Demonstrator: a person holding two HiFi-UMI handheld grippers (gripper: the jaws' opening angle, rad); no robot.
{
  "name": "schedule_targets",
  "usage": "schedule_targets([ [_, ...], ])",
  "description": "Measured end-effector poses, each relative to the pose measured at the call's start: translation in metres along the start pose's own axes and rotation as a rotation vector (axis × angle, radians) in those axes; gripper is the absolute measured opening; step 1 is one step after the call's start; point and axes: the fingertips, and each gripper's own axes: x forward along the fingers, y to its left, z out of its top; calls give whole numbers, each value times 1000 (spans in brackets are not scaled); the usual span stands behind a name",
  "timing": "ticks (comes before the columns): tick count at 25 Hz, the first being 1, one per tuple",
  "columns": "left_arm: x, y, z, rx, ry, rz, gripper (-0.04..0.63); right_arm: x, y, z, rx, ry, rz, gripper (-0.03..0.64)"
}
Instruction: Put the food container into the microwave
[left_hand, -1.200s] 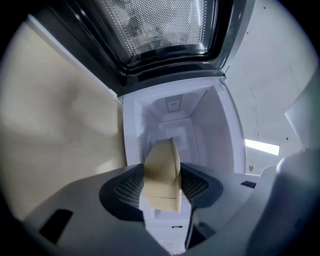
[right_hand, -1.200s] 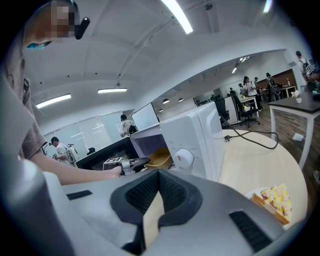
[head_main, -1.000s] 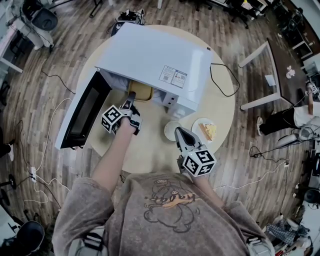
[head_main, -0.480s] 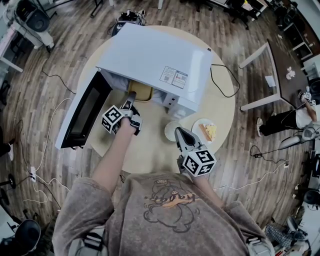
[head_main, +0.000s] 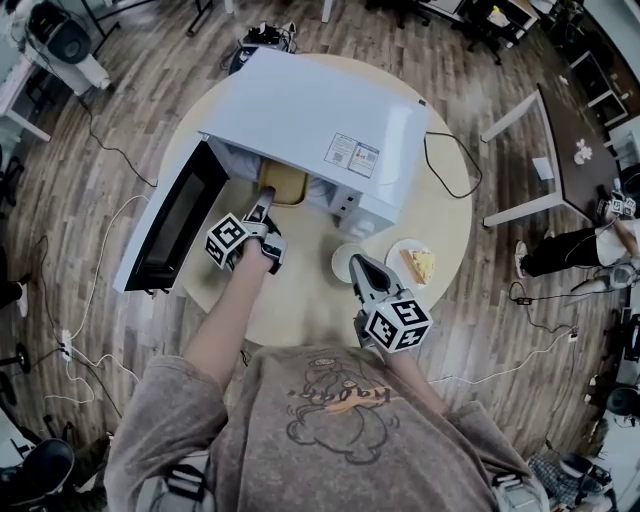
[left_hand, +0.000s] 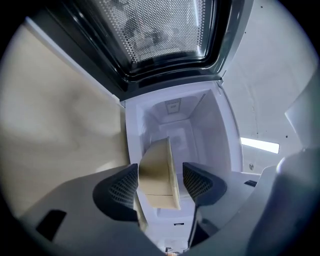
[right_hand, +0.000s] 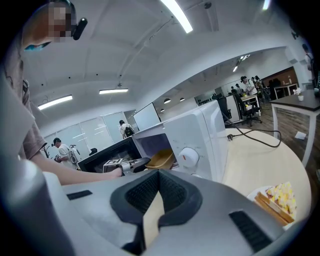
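Now pointing left gripper (head_main: 262, 200) into open microwave (head_main: 310, 115) at upper centre; jaws just opened wide, straddling rim of tan food container (head_main: 284, 182) sitting inside cavity mouth, pads not pressing. Hovering right gripper (head_main: 358, 268) at lower centre over table (head_main: 300, 300), jaws closed on nothing, near cake plate (head_main: 396, 250).

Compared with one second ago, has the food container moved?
No. The food container lies at the same spot in the mouth of the microwave, partly hidden under its top edge as before.
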Motion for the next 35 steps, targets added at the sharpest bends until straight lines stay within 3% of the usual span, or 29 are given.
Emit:
schedule_targets([
  [18, -34, -9, 1, -20, -21, -52, 281, 3, 3, 5, -14, -14, 24, 0],
  [29, -48, -15, -5, 14, 17, -61, 141, 1, 7, 8, -14, -22, 38, 0],
  [35, -43, -12, -11, 16, 53, -48, 132, 1, 8, 7, -11, -19, 42, 1],
])
